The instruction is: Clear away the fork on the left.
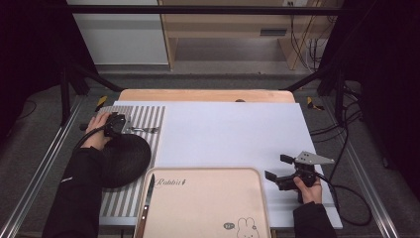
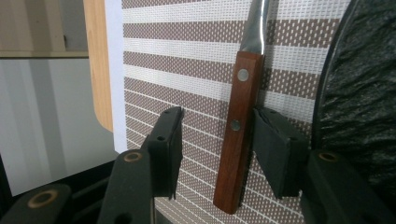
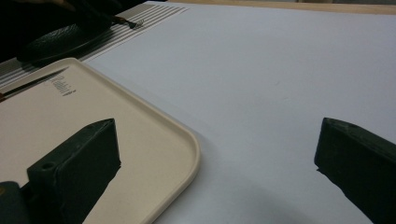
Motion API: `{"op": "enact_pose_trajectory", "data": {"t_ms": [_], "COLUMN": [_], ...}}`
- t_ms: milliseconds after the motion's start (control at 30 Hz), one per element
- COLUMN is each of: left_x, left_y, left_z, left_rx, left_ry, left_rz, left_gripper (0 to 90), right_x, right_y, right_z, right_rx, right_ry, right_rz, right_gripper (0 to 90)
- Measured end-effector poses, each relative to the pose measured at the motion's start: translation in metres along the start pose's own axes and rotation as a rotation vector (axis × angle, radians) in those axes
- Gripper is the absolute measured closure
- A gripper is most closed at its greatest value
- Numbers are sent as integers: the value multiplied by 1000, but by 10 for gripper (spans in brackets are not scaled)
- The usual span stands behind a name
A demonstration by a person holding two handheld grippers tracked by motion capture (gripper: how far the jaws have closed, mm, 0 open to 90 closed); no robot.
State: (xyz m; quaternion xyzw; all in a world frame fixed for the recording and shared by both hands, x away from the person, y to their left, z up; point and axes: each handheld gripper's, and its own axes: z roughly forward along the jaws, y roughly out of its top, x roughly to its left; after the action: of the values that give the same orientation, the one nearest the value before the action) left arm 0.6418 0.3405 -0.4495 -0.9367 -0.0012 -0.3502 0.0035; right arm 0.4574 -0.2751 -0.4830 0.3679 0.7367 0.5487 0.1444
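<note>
A utensil with a riveted wooden handle (image 2: pixel 239 126) lies on the striped placemat (image 2: pixel 187 56); its far metal end (image 1: pixel 150 130) looks like fork tines. My left gripper (image 2: pixel 217 128) is down over it with the handle between its jaws. The right pad sits against the handle's edge and the left pad stands clear of it, so the gripper is open. In the high view the left gripper (image 1: pixel 128 128) is at the mat's far left. My right gripper (image 1: pixel 277 167) hovers open and holds nothing, just right of the beige tray (image 1: pixel 208 203).
A black round plate (image 1: pixel 124 158) lies on the placemat (image 1: pixel 143 114) close beside the handle. A wooden-handled knife (image 1: pixel 147 198) rests along the tray's left side. The tray's corner (image 3: pixel 187 140) is near my right gripper (image 3: pixel 219 154). White sheet (image 1: pixel 228 134) covers the table.
</note>
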Motion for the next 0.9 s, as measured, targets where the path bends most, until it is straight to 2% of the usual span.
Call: {"op": "enact_pose_trajectory", "data": {"t_ms": [267, 567, 833, 900], "left_x": [-4, -8, -10, -11], "left_y": [-6, -8, -5, -5], "left_z": [5, 6, 6, 7], "left_rx": [-50, -83, -61, -67], "left_ry": [-17, -5, -1, 1], "left_rz": [-36, -5, 53, 52], "left_gripper": [625, 691, 738, 749], "right_x": [0, 0, 0, 0], "right_y": [0, 0, 0, 0], "right_z": [0, 0, 0, 0], "right_rx": [1, 4, 3, 2], "right_ry": [-2, -2, -3, -2], "right_rz": [1, 0, 0, 0], "right_gripper": [2, 2, 2, 2]}}
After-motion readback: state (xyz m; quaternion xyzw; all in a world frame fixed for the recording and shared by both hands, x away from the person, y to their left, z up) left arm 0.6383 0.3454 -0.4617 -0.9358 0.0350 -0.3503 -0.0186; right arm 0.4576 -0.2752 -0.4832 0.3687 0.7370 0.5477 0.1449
